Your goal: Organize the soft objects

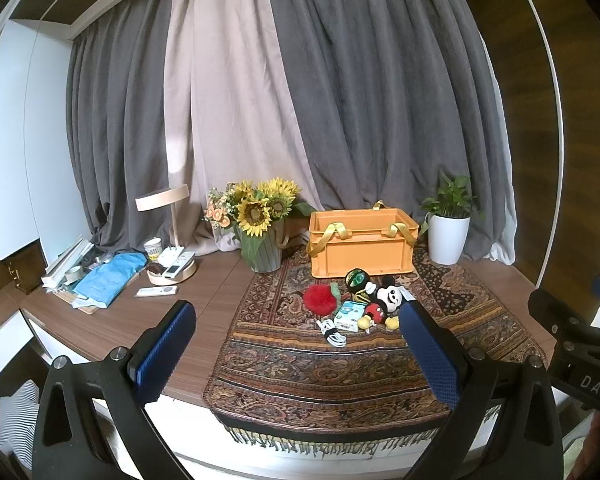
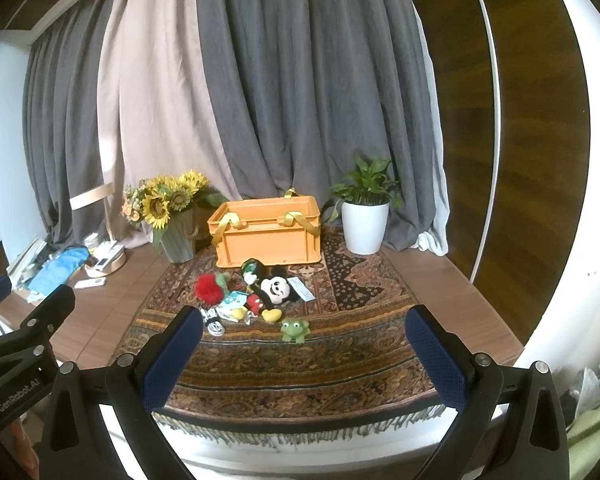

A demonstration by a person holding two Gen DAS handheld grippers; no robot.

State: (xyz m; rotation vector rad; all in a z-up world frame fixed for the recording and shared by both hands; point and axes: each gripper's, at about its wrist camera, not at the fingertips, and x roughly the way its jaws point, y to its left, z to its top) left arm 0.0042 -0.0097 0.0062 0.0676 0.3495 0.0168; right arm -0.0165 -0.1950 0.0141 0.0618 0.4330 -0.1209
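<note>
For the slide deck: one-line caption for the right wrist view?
Open right gripper facing plush toys and a green frog on a patterned rug, orange crate behind.

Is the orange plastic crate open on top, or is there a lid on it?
Open. The orange plastic crate shows a bare rim with no lid, and its yellow fabric handles droop over the front edge. Whether anything lies inside cannot be told.

Open rug (image 2: 340,344) before toy cluster (image 2: 260,296); orange crate (image 2: 268,236) flanked by sunflower vase (image 2: 178,240), potted plant (image 2: 364,224).
</note>
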